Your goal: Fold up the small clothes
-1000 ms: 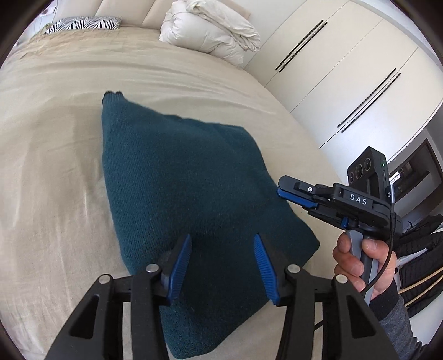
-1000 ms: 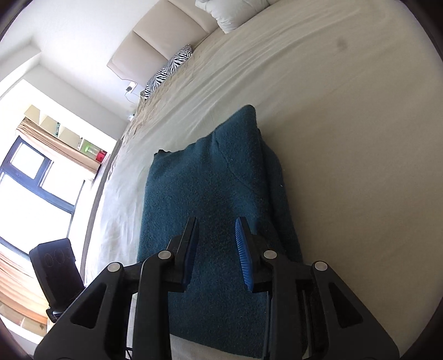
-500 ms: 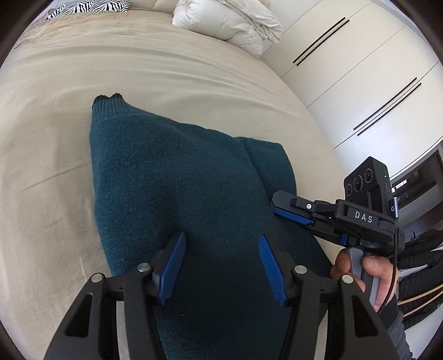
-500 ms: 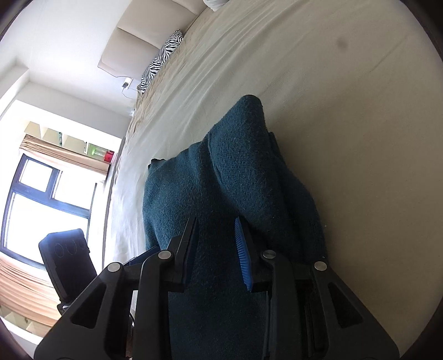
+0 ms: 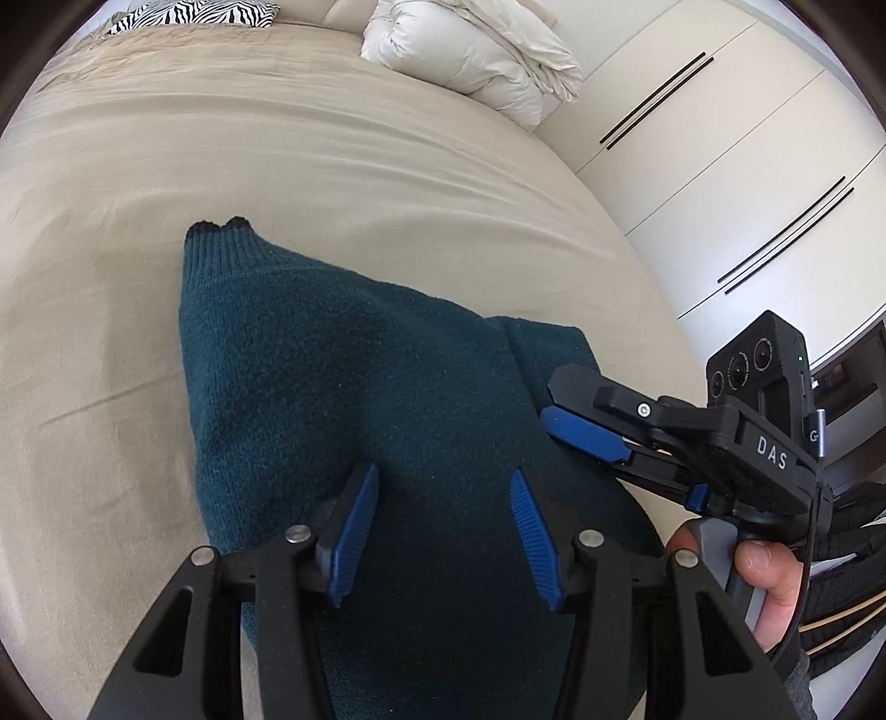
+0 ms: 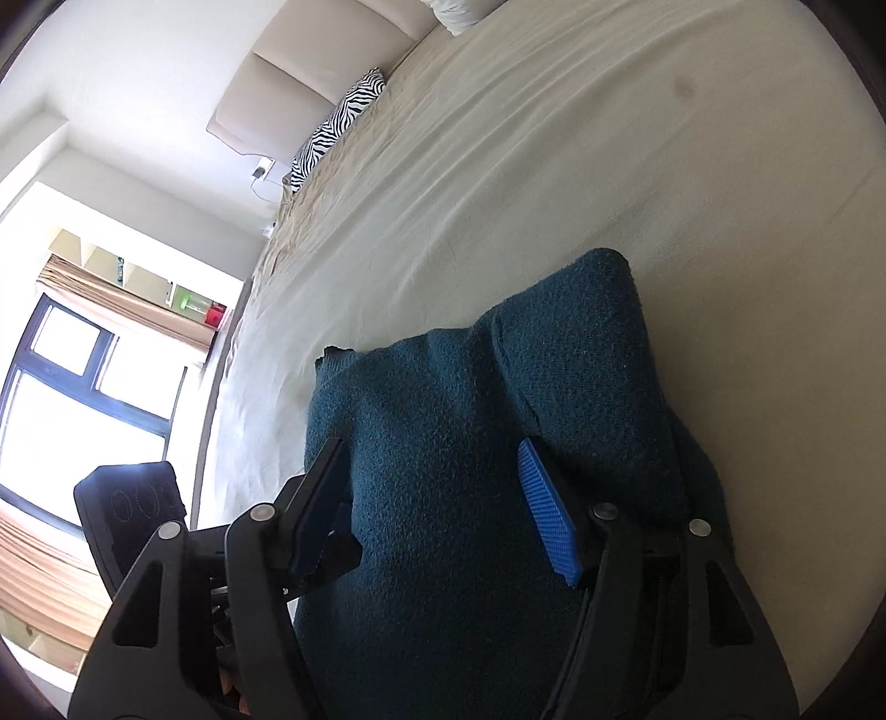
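We find the folded dark teal knit sweater [image 5: 354, 399] lying on the beige bed sheet [image 5: 332, 144], its ribbed cuff pointing toward the far headboard end, where a zebra-print pillow [image 5: 194, 11] and a bunched white duvet [image 5: 470, 55] sit. The left gripper [image 5: 443, 531] hangs over the sweater's near part with its jaws apart and its blue pads [image 5: 354, 531] clear of the knit. The right gripper [image 6: 443, 498], held by a hand [image 5: 769, 587] at the sweater's right edge, has just been opening; its jaws now stand wide over the fabric, pressing on nothing.
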Available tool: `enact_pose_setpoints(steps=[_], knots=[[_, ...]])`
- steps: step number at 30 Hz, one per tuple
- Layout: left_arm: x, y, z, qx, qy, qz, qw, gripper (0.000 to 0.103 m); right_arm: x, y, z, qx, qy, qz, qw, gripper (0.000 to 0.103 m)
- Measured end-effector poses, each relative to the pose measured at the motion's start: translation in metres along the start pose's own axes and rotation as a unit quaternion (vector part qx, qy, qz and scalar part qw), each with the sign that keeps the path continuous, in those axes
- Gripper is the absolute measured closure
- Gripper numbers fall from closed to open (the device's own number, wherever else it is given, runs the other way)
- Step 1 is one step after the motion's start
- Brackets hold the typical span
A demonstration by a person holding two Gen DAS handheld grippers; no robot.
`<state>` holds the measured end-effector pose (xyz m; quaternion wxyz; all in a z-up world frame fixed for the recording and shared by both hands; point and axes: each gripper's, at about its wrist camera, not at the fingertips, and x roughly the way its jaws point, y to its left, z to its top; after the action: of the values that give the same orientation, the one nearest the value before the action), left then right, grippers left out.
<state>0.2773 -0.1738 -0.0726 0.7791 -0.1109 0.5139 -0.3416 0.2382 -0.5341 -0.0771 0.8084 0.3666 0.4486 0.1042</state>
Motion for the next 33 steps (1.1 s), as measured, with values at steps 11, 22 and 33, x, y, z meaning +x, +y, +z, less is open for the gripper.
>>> enact_pose_setpoints(steps=[11,22,33], knots=[[-0.059,0.038,-0.040,-0.068,-0.044,0.005,0.9967,0.031,-0.087,-0.033,-0.002,-0.017,0.010,-0.069,0.997,0.040],[-0.013,0.026,-0.044,-0.072,0.033,0.009,0.9968,0.024,-0.023,-0.043,-0.023,-0.021,0.096,-0.013,0.995,0.042],[-0.024,-0.004,-0.035,-0.018,0.038,0.067,0.9968,0.060,-0.012,0.035,-0.042,-0.155,0.064,-0.173,0.971,0.081]])
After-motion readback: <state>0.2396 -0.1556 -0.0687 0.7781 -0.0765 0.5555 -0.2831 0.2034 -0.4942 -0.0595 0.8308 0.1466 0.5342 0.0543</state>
